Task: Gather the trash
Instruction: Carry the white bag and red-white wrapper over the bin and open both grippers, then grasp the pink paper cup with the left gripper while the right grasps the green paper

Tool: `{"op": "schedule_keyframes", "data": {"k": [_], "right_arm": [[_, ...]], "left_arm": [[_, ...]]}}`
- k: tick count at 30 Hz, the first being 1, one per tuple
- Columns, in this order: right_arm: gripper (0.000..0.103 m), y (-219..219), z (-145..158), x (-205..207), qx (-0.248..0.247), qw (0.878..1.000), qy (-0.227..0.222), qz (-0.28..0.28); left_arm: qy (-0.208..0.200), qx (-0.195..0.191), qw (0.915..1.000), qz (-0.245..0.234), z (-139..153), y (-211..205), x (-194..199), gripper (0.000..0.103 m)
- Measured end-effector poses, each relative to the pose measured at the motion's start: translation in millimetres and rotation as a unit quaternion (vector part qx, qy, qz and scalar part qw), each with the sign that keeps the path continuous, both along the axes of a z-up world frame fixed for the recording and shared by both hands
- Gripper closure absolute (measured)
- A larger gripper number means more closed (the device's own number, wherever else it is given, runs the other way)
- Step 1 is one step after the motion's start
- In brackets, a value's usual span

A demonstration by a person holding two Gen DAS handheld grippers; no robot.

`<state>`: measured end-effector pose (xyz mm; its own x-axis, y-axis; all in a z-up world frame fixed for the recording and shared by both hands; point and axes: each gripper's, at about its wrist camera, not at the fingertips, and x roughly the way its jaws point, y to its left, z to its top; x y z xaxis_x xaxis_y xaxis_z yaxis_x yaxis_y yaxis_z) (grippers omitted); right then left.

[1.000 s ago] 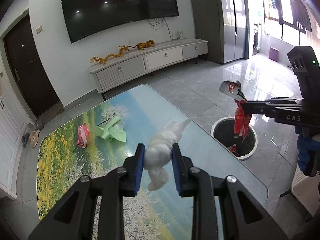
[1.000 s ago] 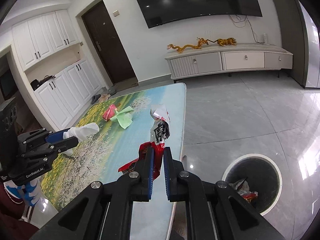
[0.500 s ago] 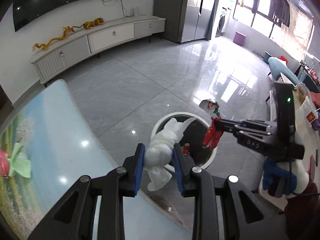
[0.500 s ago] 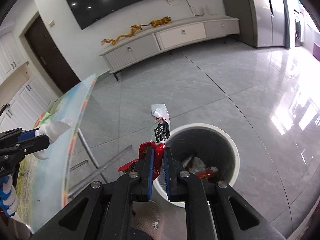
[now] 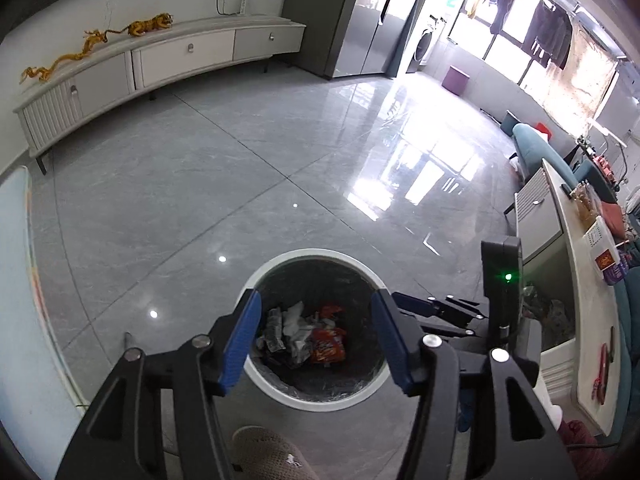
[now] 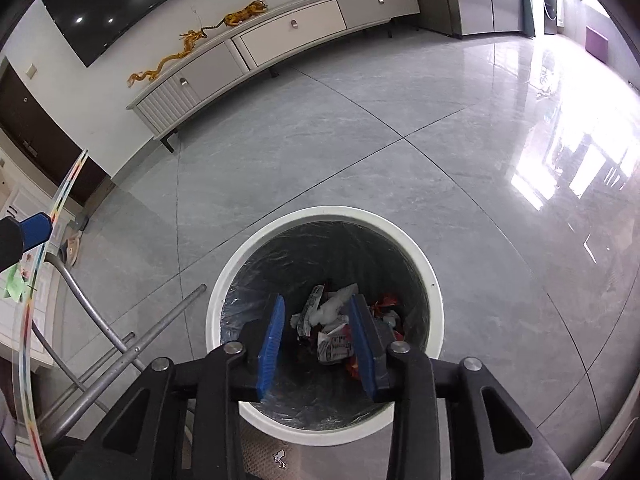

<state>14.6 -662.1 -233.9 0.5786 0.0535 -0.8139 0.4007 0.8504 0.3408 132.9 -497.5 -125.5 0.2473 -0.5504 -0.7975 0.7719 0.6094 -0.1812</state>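
Observation:
A round white-rimmed bin [image 5: 280, 390] with a dark liner stands on the grey floor; it also shows in the right wrist view [image 6: 224, 280]. Crumpled white tissue [image 5: 294, 318] and red snack wrappers [image 5: 326, 346] lie inside it, seen too in the right wrist view as tissue [image 6: 334, 304] and wrappers [image 6: 332, 346]. My left gripper [image 5: 318, 340] is open and empty right above the bin. My right gripper [image 6: 318, 340] is open and empty above the bin too; its body shows in the left wrist view [image 5: 452, 312], at the bin's right.
The glass table edge [image 5: 16, 280] runs along the left, with metal legs [image 6: 120, 344] beside the bin. Green trash [image 6: 14, 284] lies on the table. A white TV cabinet [image 6: 280, 36] stands at the far wall. A white side table [image 5: 576, 280] is at right.
Both grippers have opened over the bin. The white tissue has left my left gripper and the red wrapper my right one; both now lie in the bin. Both views tilted further down.

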Motion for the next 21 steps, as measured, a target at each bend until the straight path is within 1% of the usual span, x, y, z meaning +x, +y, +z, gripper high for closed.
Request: {"op": "schedule_keyframes", "data": {"k": [3, 6, 9, 11, 16, 21], "right_arm": [[0.062, 5.8, 12.8, 0.3, -0.01, 1.0, -0.012, 0.01], [0.062, 18.9, 35.6, -1.3, -0.022, 0.999, -0.034, 0.025], [0.062, 37.1, 62.6, -3.4, -0.029, 0.997, -0.062, 0.047], [0.062, 54.2, 81.4, -4.0, -0.035, 0.994, -0.08, 0.065], [0.062, 99.3, 120.8, -4.6, -0.048, 0.986, -0.116, 0.111], [0.062, 150.4, 152.7, -1.7, -0.059, 0.975, -0.144, 0.158]], "left_arm": [[-0.039, 0.017, 0.9987, 0.028, 10.9, 16.0, -7.3, 0.047], [-0.084, 0.037, 0.9935, 0.068, 24.6, 48.0, -14.8, 0.047], [-0.119, 0.056, 0.9851, 0.11, 38.4, 87.2, -20.4, 0.047], [-0.145, 0.07, 0.9775, 0.136, 48.1, 114.7, -23.8, 0.047], [-0.182, 0.085, 0.961, 0.19, 70.7, 186.0, -36.9, 0.047], [-0.202, 0.082, 0.9491, 0.227, 93.7, 247.5, -48.1, 0.047]]}}
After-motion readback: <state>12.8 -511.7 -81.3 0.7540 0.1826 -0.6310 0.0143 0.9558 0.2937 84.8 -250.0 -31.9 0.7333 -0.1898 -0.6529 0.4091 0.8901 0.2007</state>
